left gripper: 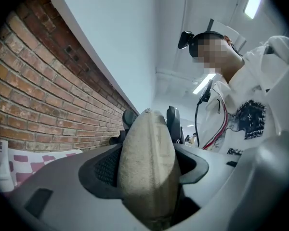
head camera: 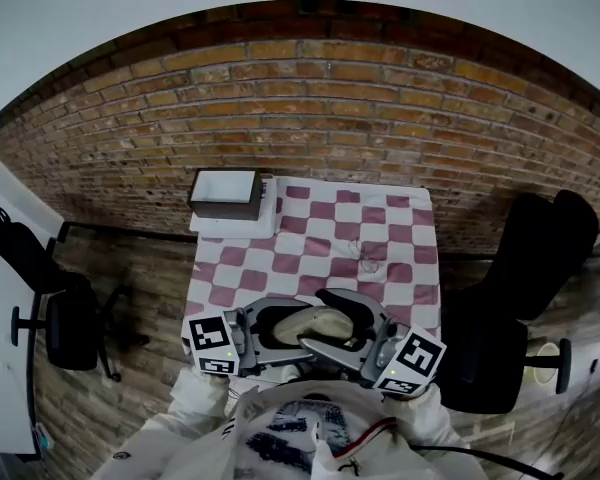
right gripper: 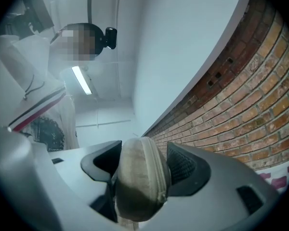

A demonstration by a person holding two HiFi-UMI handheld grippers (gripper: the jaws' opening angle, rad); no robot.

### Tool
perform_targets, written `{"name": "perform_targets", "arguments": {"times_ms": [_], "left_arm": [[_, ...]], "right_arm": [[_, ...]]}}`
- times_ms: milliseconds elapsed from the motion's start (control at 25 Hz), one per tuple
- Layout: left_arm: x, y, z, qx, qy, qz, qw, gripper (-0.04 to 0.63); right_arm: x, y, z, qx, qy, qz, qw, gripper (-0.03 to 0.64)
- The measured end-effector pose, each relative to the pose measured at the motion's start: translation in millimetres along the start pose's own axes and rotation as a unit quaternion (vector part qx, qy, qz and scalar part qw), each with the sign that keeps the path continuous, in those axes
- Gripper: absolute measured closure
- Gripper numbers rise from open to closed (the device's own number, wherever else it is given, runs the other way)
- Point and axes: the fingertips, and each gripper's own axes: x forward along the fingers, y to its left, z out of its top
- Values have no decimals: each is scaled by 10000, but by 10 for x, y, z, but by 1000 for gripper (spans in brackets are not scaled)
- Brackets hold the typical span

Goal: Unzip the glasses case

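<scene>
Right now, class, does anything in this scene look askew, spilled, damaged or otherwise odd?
Nothing stands out. The left gripper and right gripper each clamp one end of the glasses case, which looks intact and zipped shut, above the flat checked cloth.

Count by kind: glasses case (head camera: 320, 323), one; hand-held grippers, two, namely the left hand-held gripper (left gripper: 147, 167) and the right hand-held gripper (right gripper: 140, 172); marker cubes, two, namely the left cube (head camera: 211, 344) and the right cube (head camera: 412, 360); checked cloth (head camera: 380, 238), one; dark box (head camera: 225, 196), one; white sheet (head camera: 235, 228) under that box, one; black office chairs, two, namely the left chair (head camera: 65, 313) and the right chair (head camera: 525, 298); small wiry item (head camera: 365, 253) on the cloth, one, too small to identify; person (head camera: 310, 428), one.
</scene>
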Motion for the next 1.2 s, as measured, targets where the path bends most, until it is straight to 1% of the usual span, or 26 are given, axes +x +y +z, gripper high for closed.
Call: {"name": "perform_targets", "arguments": {"times_ms": [120, 360, 520, 680, 800, 1000, 1200], "left_arm": [[186, -10, 2, 153, 172, 33, 9997, 291], [535, -44, -17, 424, 555, 153, 9974, 291], [697, 2, 15, 399, 507, 284, 9975, 291], [808, 56, 14, 405, 552, 443, 9967, 291], [881, 87, 73, 468, 543, 560, 9958, 291], [963, 137, 182, 741, 739, 802, 9913, 291], [992, 171, 228, 992, 1041, 1024, 9843, 291]], "right_arm": [[-181, -43, 59, -179, 56, -28, 9998, 325], [-570, -149, 145, -146, -27, -1, 9999, 314], [-888, -316, 157, -51, -104, -186, 9998, 308], [-1191, -470, 167, -19, -149, -416, 9990, 308], [-1375, -557, 182, -51, -130, -549, 9984, 308], [-1542, -645, 121, -282, 121, -663, 9973, 308], [-1591, -779, 46, -186, 204, -832, 9962, 308]]}}
